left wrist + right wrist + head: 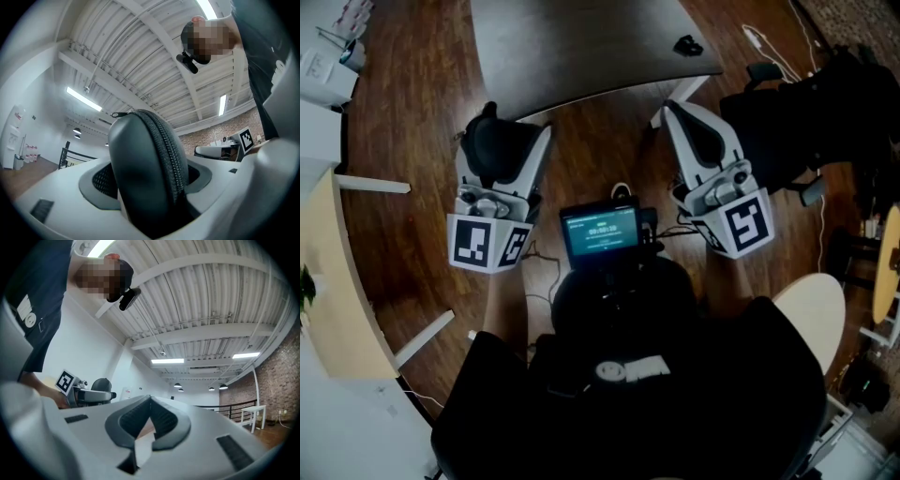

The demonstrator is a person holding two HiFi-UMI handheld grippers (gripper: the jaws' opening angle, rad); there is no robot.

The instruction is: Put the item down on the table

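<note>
Left gripper (511, 141) was found clenched on a dark zippered case (145, 173). In the left gripper view the case was seen standing upright between the jaws, zipper seam toward the camera, with both pads pressed against its sides. Right gripper (149, 416) was noted closed, its pads meeting tip to tip with nothing between them.

In the head view both grippers were observed above the wooden floor (412, 112), on the near side of the table (581, 56), tips directed toward its near edge. The case was held in the air just short of that edge, not over the tabletop. No contact between case and table was seen.

A small dark object (687, 44) was recorded lying toward the right side of the tabletop, well apart from the case. A lit screen (602, 232) was seen at the person's chest, between the two grippers.

Progress was judged early: the item was in hand, and placement had not begun. Remaining, as judged: the case to be brought over the tabletop, lowered until supported, and let go by the left jaws.
</note>
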